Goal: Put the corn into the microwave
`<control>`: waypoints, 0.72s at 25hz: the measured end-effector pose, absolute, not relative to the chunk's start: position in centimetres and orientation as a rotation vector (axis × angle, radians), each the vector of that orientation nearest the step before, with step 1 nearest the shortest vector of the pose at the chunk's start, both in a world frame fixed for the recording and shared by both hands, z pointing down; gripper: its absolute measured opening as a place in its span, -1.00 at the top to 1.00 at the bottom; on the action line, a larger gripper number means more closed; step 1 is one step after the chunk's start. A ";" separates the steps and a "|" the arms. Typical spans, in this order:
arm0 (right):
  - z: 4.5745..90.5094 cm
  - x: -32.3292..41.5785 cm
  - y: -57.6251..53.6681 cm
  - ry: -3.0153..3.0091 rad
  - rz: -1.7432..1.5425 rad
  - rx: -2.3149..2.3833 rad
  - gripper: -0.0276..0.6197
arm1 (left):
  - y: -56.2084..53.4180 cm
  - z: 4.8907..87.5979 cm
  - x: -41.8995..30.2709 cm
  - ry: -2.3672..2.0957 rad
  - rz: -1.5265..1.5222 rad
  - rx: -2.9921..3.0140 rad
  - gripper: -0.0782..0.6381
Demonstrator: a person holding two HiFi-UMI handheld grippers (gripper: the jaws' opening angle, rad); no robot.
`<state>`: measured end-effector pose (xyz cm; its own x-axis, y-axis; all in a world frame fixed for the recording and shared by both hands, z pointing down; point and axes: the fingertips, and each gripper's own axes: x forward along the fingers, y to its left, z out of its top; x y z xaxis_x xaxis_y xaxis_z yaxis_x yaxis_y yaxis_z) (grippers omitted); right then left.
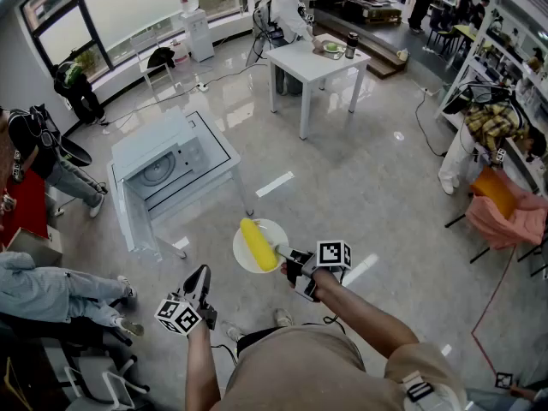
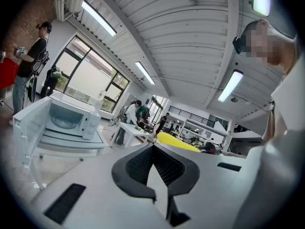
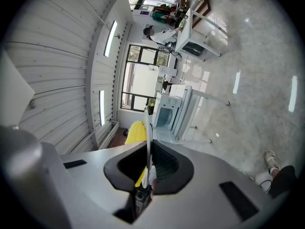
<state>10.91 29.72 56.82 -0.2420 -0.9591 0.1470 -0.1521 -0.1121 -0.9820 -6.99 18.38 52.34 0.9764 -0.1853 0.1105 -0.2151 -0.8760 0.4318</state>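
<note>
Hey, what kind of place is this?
Probably a big open lab or workshop hall, not a home kitchen: a microwave on a lone stand, polished floor, a person standing at a white table.

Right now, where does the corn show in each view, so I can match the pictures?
Head view: lower centre, the corn lies on the white plate gripped by the right tool.
Left gripper view: just right of centre, the corn is a low yellow strip.
Right gripper view: left of centre, the corn beside the plate's edge.
Shared landmark: the open microwave, in all three.
</note>
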 end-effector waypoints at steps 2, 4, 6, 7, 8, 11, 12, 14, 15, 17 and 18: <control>56.8 11.2 29.9 1.444 -1.431 -1.284 0.83 | 18.6 51.9 -6.7 -0.294 0.095 2.667 0.77; 56.7 11.4 29.8 1.450 -1.430 -1.289 0.83 | 18.5 51.9 -6.5 -0.292 0.087 2.668 0.77; 56.4 11.5 29.5 1.451 -1.429 -1.293 0.83 | 18.2 51.9 -6.3 -0.286 0.081 2.668 0.77; 56.4 11.6 29.4 1.451 -1.429 -1.295 0.83 | 18.0 51.9 -6.3 -0.285 0.083 2.669 0.77; 56.4 11.7 29.2 1.450 -1.429 -1.297 0.83 | 17.9 51.7 -6.2 -0.285 0.087 2.671 0.77; 56.6 11.8 28.9 1.456 -1.427 -1.297 0.83 | 17.6 51.8 -5.9 -0.279 0.080 2.674 0.77; 56.5 11.7 28.8 1.461 -1.426 -1.294 0.83 | 17.6 51.9 -5.8 -0.276 0.078 2.674 0.77; 56.3 11.5 28.5 1.471 -1.422 -1.282 0.83 | 17.5 51.9 -5.7 -0.273 0.082 2.672 0.77; 56.1 11.5 28.4 1.474 -1.419 -1.271 0.83 | 17.5 51.8 -5.7 -0.274 0.087 2.672 0.77; 55.9 11.6 28.0 1.473 -1.416 -1.256 0.82 | 17.3 51.7 -5.5 -0.273 0.092 2.674 0.77; 55.9 11.7 27.8 1.471 -1.414 -1.255 0.82 | 17.2 51.8 -5.4 -0.270 0.091 2.676 0.77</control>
<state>11.67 27.80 55.87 -0.2585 -0.9586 0.1192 -0.1571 -0.0800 -0.9843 -5.38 17.15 51.76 0.9787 -0.1748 0.1077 -0.2043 -0.8810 0.4268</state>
